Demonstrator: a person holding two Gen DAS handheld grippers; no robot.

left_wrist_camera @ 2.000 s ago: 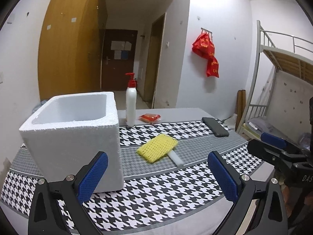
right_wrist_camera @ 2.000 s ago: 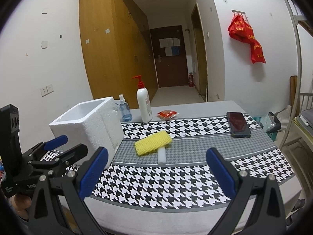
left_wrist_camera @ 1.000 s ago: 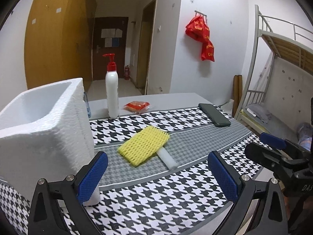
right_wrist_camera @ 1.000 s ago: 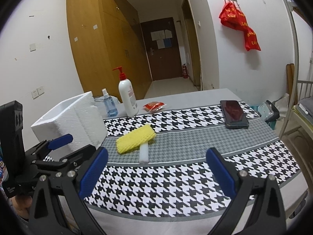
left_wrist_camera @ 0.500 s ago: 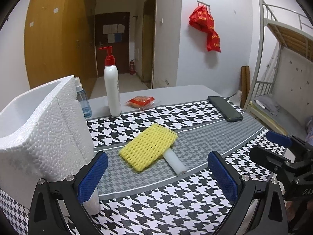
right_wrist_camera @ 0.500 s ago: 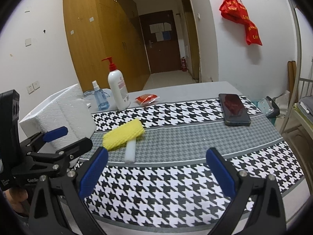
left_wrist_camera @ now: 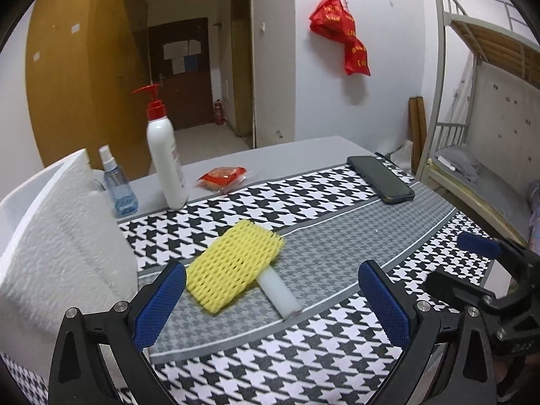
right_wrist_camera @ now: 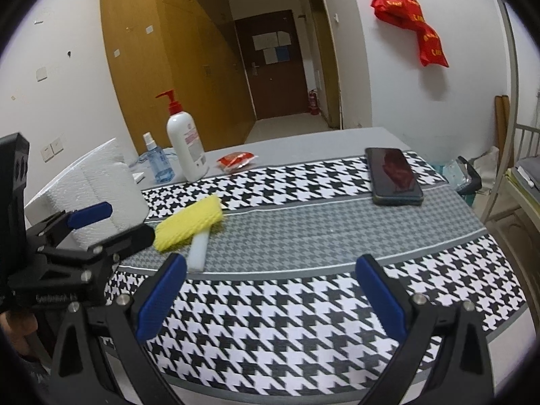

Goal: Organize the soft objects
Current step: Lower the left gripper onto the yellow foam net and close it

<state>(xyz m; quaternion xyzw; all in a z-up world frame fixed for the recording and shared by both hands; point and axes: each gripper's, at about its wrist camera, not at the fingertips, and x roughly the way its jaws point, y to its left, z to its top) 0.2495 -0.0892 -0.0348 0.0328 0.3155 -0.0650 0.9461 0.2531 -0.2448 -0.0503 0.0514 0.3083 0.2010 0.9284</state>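
A yellow foam net sleeve (left_wrist_camera: 233, 265) lies on the houndstooth tablecloth, overlapping one end of a white foam stick (left_wrist_camera: 278, 292). My left gripper (left_wrist_camera: 270, 303) is open just short of them, its left finger near the sleeve's near corner. A white styrofoam box (left_wrist_camera: 50, 253) stands close on the left. The right wrist view shows the sleeve (right_wrist_camera: 189, 224), the stick (right_wrist_camera: 198, 249) and the box (right_wrist_camera: 101, 182) to the left. My right gripper (right_wrist_camera: 270, 297) is open over bare cloth, holding nothing. The left gripper (right_wrist_camera: 114, 226) appears there beside the sleeve.
A white pump bottle (left_wrist_camera: 165, 165), a blue spray bottle (left_wrist_camera: 118, 189) and a red packet (left_wrist_camera: 221, 173) stand at the table's back. A black phone (left_wrist_camera: 379, 179) lies at the right. A metal bunk bed (left_wrist_camera: 472, 135) stands beyond the table's right edge.
My left gripper has moved forward and lower toward the yellow sleeve, and the box has slid to the view's left edge. The right gripper has also come closer to the table. Nothing was grasped.
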